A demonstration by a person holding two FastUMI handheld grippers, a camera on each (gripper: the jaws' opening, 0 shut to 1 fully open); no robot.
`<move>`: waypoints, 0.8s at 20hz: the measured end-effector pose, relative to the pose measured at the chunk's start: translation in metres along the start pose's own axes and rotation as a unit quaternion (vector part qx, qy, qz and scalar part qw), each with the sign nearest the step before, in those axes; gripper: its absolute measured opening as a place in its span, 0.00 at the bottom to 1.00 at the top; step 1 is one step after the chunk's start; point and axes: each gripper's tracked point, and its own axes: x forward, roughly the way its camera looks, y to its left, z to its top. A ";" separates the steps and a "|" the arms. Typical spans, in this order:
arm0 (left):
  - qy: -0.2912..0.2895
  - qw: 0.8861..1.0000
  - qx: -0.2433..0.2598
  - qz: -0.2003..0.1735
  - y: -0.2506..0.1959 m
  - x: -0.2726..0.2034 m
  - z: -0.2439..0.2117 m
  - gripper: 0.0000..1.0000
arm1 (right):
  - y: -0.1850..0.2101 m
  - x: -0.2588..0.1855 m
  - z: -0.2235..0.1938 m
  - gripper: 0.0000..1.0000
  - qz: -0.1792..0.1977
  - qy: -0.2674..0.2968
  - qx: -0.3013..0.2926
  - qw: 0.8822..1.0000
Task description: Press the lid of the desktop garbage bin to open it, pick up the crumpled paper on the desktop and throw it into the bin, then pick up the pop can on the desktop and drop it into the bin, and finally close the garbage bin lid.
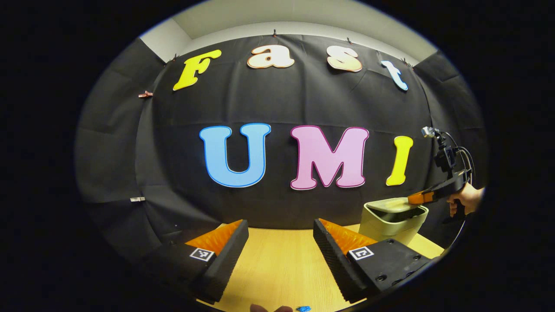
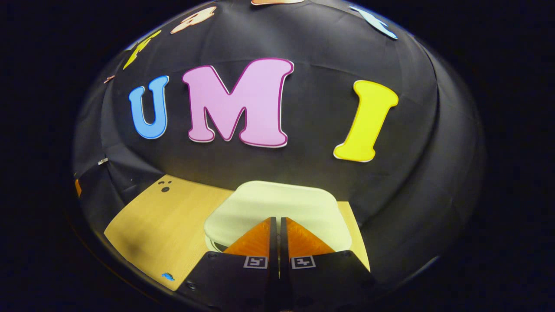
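Left gripper view: the left hand-held gripper (image 1: 281, 242) is hovering over the wooden table (image 1: 277, 268) with its fingers spread wide apart, released, nothing lying between them. The pale garbage bin (image 1: 390, 225) is standing on the table to the right, close to the black cloth wall. Its lid (image 1: 392, 203) is sitting tilted, with a dark gap showing along the near edge between lid and rim. The right hand-held gripper (image 1: 411, 199) is reaching in from the right, held by a hand (image 1: 466, 199), and its fingertips are resting on the top of the lid at its right side. A small blue scrap (image 1: 303, 308) is lying on the table at the very bottom edge.

Right gripper view: the right hand-held gripper (image 2: 277, 225) is looking down onto the lid (image 2: 277, 203), fingers clenched together with only a thin slit between them and nothing held. The fingertips are lying over the near part of the lid; whether they are pressing down or just touching cannot be told. The table (image 2: 164, 225) is extending to the left of the bin. A small dark mark (image 2: 165, 187) is showing on the table near the wall, and the blue scrap (image 2: 168, 276) is sitting near the table's front edge.
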 end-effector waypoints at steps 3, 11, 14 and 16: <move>0.000 1.000 -0.003 0.021 0.010 -0.005 0.001 0.97 | -0.001 -0.005 0.020 0.05 -0.001 -0.033 0.013 0.999; 0.003 0.999 -0.001 0.040 0.014 -0.016 -0.002 0.97 | -0.007 -0.037 0.078 0.05 -0.004 -0.146 0.018 0.989; 0.004 0.999 -0.002 0.037 0.011 -0.016 -0.004 0.97 | -0.009 -0.053 0.090 0.07 0.006 -0.167 0.033 0.985; 0.006 0.999 -0.002 0.033 0.008 -0.016 -0.007 0.97 | -0.009 -0.065 0.098 0.12 0.009 -0.186 0.035 0.982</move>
